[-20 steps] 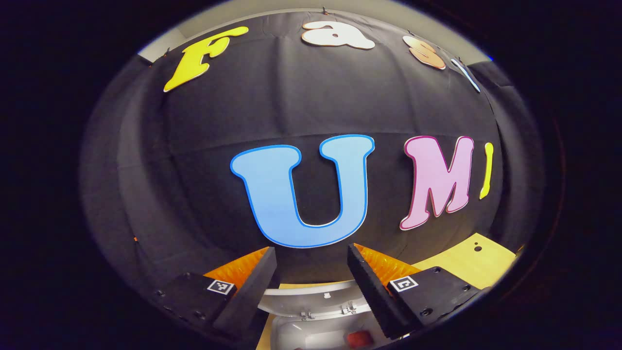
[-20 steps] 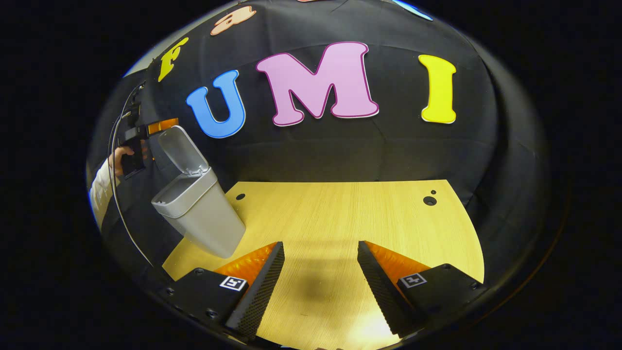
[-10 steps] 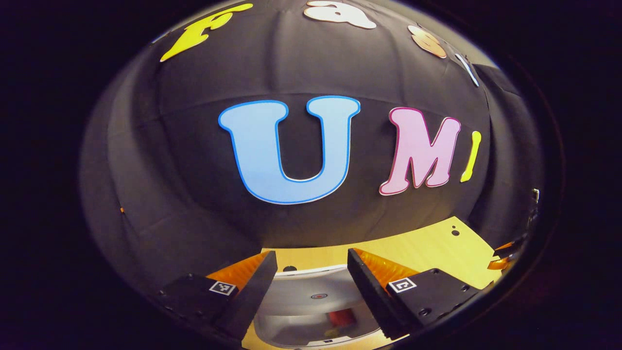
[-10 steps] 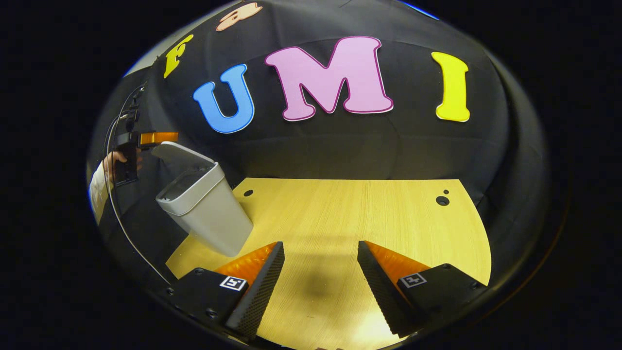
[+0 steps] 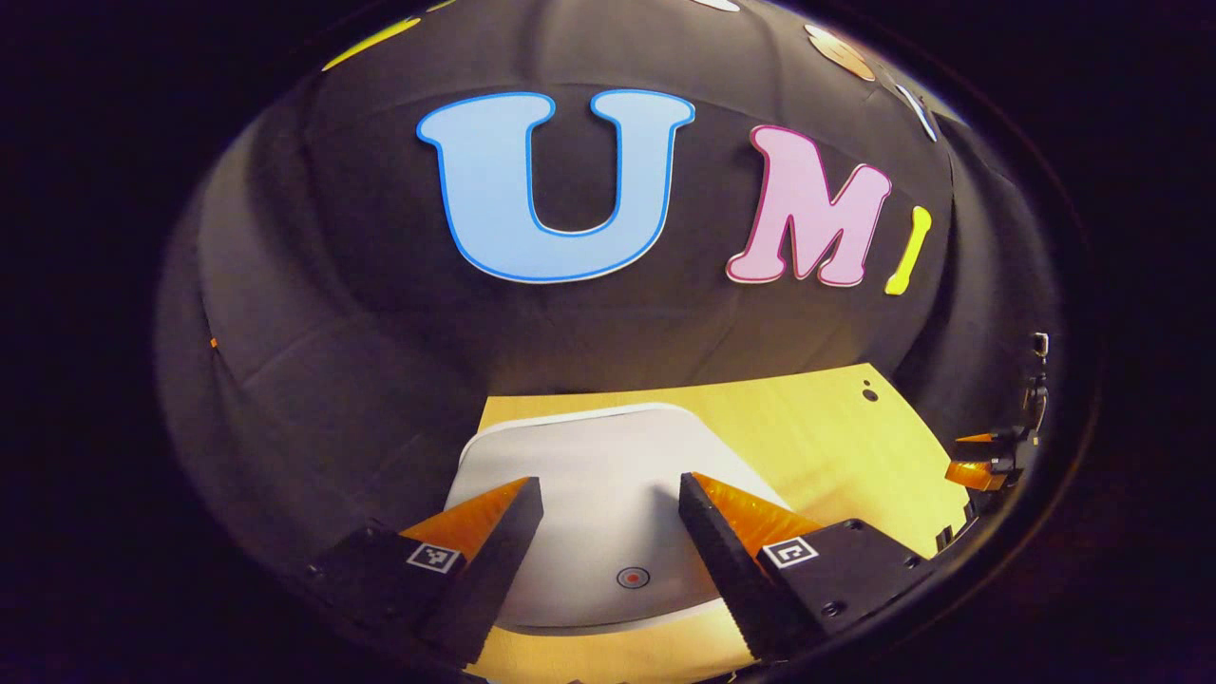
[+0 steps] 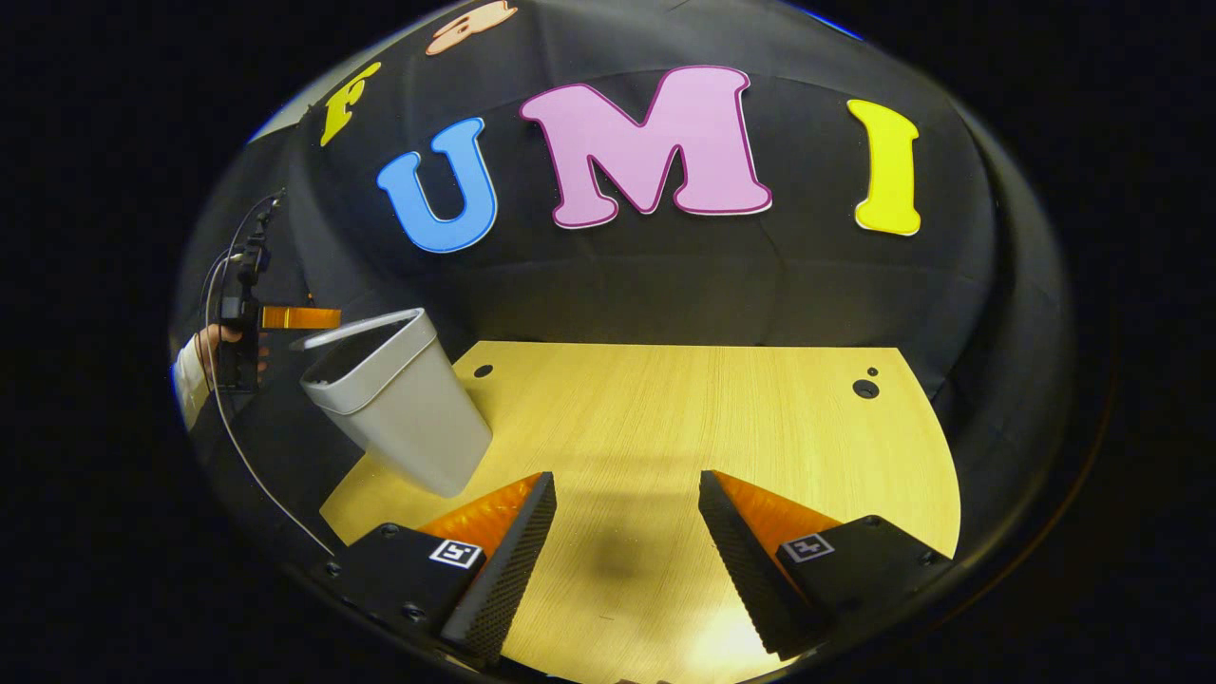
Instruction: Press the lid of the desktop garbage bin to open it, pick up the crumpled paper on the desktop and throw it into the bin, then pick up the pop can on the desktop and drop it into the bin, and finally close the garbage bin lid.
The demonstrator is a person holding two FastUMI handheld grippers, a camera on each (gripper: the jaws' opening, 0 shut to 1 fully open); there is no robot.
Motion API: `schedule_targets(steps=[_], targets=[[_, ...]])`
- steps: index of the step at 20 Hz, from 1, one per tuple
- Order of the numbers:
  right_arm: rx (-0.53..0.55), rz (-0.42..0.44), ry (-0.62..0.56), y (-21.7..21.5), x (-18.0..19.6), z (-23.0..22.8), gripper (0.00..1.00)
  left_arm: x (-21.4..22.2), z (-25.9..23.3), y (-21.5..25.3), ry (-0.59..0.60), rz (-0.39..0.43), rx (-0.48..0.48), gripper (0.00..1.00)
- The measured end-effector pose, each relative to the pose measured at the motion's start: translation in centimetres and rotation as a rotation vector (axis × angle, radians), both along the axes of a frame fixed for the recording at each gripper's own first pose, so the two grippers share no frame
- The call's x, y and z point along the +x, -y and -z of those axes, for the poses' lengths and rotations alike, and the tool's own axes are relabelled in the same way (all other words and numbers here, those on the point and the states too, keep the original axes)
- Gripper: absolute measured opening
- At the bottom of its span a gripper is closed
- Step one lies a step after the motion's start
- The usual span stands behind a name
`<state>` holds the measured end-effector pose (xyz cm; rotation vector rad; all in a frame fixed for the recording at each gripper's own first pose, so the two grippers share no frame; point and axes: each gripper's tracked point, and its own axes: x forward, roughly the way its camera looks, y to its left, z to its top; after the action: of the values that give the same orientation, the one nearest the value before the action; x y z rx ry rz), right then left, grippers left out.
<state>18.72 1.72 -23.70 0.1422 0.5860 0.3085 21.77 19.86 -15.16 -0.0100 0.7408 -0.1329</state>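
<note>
While the left gripper (image 5: 608,551) hangs spread and empty, the bin lid (image 5: 598,494) lies beneath its fingers; right gripper (image 6: 627,551) likewise agape over the table (image 6: 712,418).

left gripper view close above bin lid (image 5: 608,475), right gripper view farther, sharing bin (image 6: 404,399)

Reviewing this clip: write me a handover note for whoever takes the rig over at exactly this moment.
Left gripper: open, holding nothing, over the lid of the bin.
Right gripper: open, holding nothing, above the wooden desktop.
The bin stands at the desktop's left rear corner in the right gripper view; the lid is almost down, with a narrow gap at the rim.
No paper or can lies on the visible desktop, so both are probably binned.
Left: press the lid fully shut.
</note>
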Motion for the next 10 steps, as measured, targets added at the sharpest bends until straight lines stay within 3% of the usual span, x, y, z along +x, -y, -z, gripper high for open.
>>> schedule_targets(steps=[5,10], targets=[[0.007,-0.001,-0.016,-0.1,-0.5,0.6,0.98,-2.3,2.3,1.3,-0.122,0.085,0.03,1.0],[0.019,-0.009,-0.016,-0.6,-0.4,0.4,0.98,-2.6,2.9,1.6,-0.121,0.12,0.04,1.0]])
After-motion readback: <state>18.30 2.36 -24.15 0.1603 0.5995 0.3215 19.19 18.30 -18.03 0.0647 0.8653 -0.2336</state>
